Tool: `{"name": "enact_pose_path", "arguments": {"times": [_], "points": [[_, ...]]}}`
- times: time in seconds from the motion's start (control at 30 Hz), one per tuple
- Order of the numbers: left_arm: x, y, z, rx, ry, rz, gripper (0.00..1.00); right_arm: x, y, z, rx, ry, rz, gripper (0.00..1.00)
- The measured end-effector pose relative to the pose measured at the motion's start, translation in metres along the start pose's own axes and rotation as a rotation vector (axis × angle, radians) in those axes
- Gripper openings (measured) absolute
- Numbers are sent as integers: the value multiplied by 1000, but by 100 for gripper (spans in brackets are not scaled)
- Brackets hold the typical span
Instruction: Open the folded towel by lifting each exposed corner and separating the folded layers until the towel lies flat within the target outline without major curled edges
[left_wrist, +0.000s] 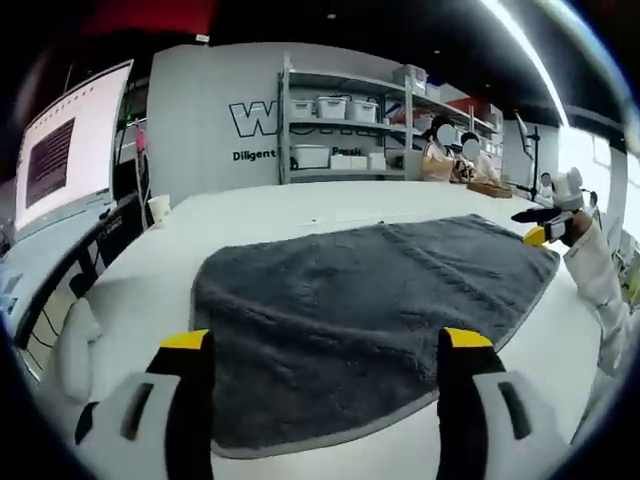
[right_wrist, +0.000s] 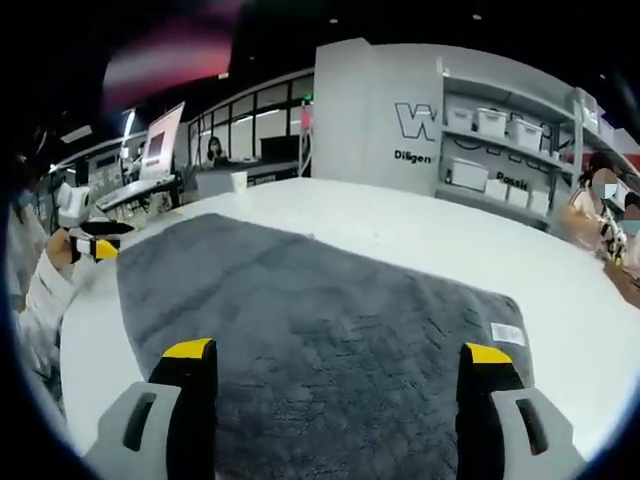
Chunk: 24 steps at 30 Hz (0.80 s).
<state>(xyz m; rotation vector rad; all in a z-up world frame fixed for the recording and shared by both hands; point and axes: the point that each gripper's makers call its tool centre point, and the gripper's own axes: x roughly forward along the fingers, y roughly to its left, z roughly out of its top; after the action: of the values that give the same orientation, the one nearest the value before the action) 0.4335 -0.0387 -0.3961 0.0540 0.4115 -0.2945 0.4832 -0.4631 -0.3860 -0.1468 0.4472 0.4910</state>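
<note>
Your left gripper (left_wrist: 328, 365) hovers with its fingers wide and empty over the near edge of the grey towel (left_wrist: 370, 310), which lies spread on the white counter (left_wrist: 250, 215). No target outline is visible. The edge at 6 o'clock looks slightly lifted, so press and smooth outward rather than pinch. Your right gripper (right_wrist: 340, 380) also has its fingers wide, holding nothing, above the towel (right_wrist: 320, 330) near its white label (right_wrist: 508, 334). Bare counter (right_wrist: 420, 230) lies from 12 to 3 o'clock, leaving room to sweep
</note>
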Motion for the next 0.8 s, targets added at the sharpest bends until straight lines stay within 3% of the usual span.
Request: {"name": "enact_pose_path", "arguments": {"times": [0.2,0.43,0.6,0.67,0.7,0.8], "points": [[-1,1,-14,-13,35,13,99,2,5,-1,-12,9,10,100],[7,-14,-28,-26,52,-31,99,3,5,-1,-12,12,11,100],[7,1,-48,-7,125,51,97,4,6,-1,-17,13,13,100],[8,1,-52,-8,125,50,98,5,7,-1,-22,18,14,100],[7,0,-47,-25,80,47,98,6,7,-2,-25,20,14,100],[6,2,-47,-23,76,50,96,7,8,-3,-31,28,14,100]]}}
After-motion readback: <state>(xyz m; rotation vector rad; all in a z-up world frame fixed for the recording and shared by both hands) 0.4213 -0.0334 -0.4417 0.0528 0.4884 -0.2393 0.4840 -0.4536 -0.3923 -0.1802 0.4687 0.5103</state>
